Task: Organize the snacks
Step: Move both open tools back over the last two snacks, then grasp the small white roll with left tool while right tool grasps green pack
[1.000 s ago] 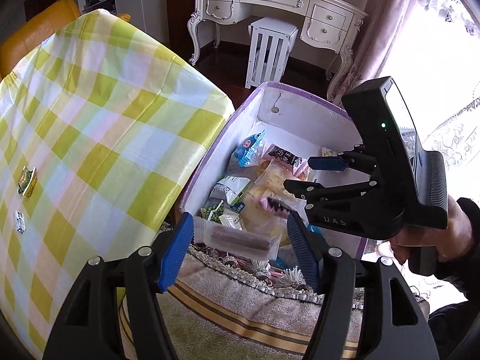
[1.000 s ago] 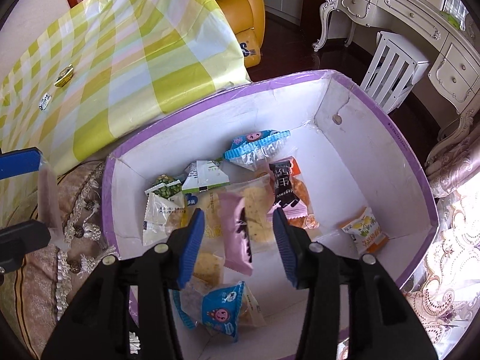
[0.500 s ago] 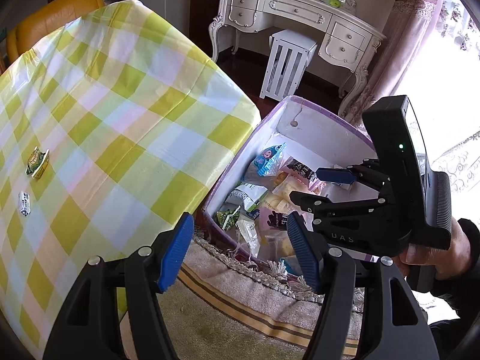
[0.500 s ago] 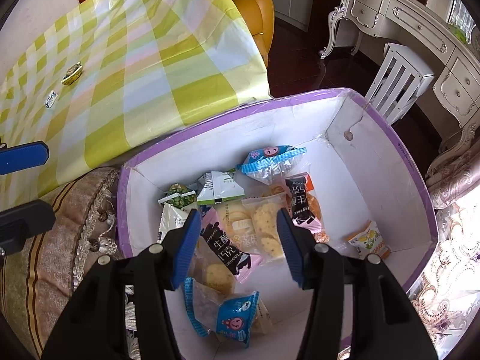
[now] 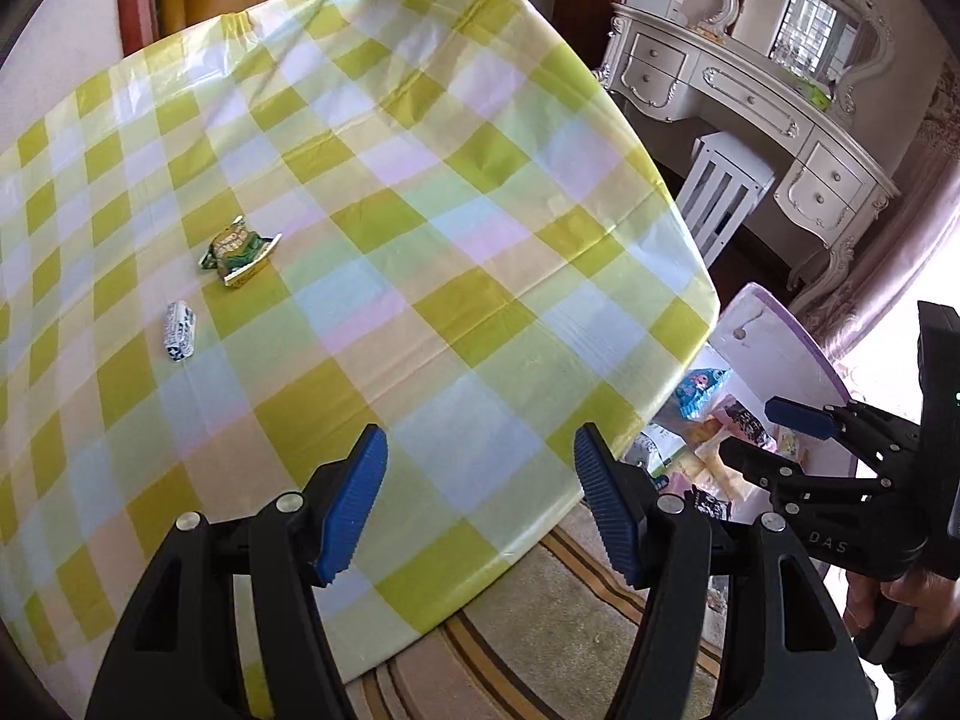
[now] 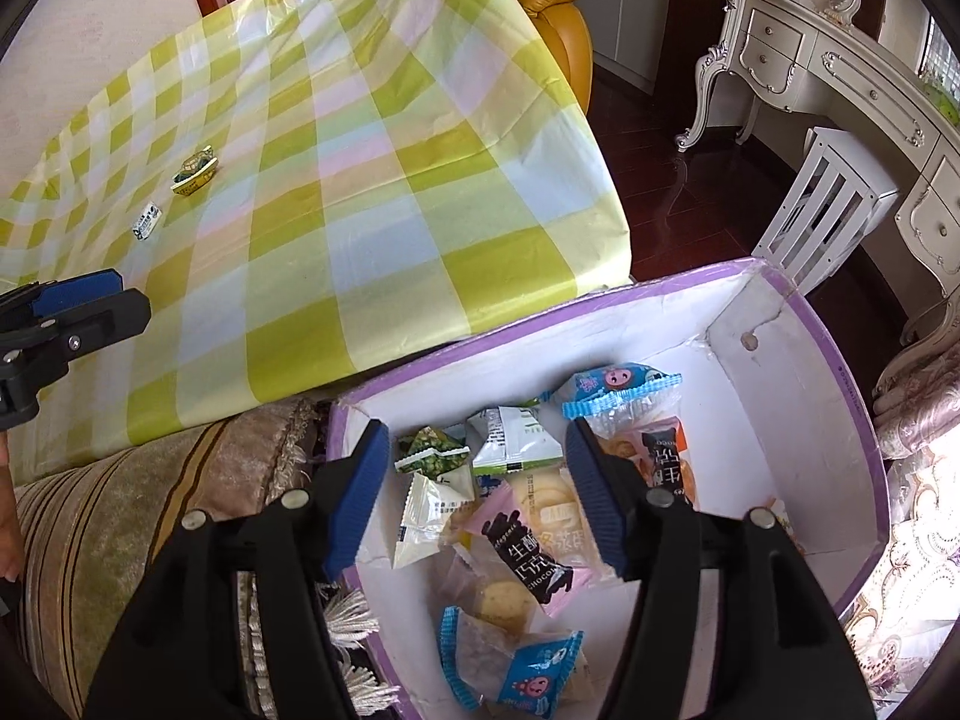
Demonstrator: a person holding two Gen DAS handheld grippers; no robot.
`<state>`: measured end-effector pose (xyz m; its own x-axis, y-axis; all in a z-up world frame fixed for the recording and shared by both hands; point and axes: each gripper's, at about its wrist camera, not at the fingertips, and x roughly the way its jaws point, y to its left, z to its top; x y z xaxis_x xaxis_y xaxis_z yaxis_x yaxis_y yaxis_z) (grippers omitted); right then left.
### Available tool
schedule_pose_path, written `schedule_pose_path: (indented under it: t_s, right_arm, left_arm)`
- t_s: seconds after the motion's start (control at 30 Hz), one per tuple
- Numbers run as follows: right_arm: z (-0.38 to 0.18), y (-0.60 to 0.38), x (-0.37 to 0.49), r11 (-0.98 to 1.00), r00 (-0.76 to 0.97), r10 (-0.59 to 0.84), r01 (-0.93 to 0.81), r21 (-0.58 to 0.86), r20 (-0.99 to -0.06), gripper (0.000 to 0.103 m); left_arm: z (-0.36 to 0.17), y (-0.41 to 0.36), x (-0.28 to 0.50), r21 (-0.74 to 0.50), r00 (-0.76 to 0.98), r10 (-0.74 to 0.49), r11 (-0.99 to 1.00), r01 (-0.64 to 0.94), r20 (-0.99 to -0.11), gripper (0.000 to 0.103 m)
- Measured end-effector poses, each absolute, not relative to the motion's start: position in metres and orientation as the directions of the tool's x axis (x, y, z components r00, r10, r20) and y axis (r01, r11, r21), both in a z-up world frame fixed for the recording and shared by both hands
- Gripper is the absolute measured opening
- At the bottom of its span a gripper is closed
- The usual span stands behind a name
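Note:
A green-and-yellow snack packet and a small white candy lie on the checked tablecloth; both also show in the right wrist view, the packet and the candy. My left gripper is open and empty above the table's near edge. My right gripper is open and empty over the purple-rimmed box, which holds several snack packets, among them a pink chocolate packet. The right gripper also shows in the left wrist view.
The box stands right of the table on a fringed striped cushion. A white stool, an ornate white dressing table and a yellow armchair stand behind.
My left gripper let go of a clear-wrapped snack and swung from the box to over the table. My right gripper dropped the pink packet into the box and drew back a little.

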<state>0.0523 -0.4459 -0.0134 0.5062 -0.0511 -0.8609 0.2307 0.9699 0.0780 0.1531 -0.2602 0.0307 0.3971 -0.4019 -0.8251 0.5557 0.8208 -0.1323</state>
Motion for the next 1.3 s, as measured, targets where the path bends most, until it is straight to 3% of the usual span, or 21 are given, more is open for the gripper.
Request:
schedule_pose_path:
  t_s: [0.37,0.8,1.13,1.3]
  right_arm:
    - [0.001,-0.415,0.095,0.987,0.544,-0.024,0.145,0.065,-0.839,0.061]
    - [0.016,-0.373,0.156,0.994,0.586,0.06,0.037,0.101,-0.808,0.063]
    - [0.023,-0.334,0.212,0.995,0.613,0.093,-0.027,0.096,-0.785,0.068]
    - [0.022,-0.312,0.244,0.994,0.621,0.107,-0.061,0.088,-0.777,0.069]
  left_arm:
    - [0.029,-0.162,0.232,-0.213,0.515,-0.341,0.932,0.292,-0.786,0.06]
    - [-0.002,-0.155,0.286,-0.147,0.516,-0.258,0.958,0.247,-0.817,0.05]
    - [-0.022,-0.166,0.295,-0.043,0.528,-0.189,0.96,0.276,-0.828,0.018]
    - [-0.021,-0.156,0.296,-0.053,0.543,-0.184,0.967,0.248,-0.82,0.015]
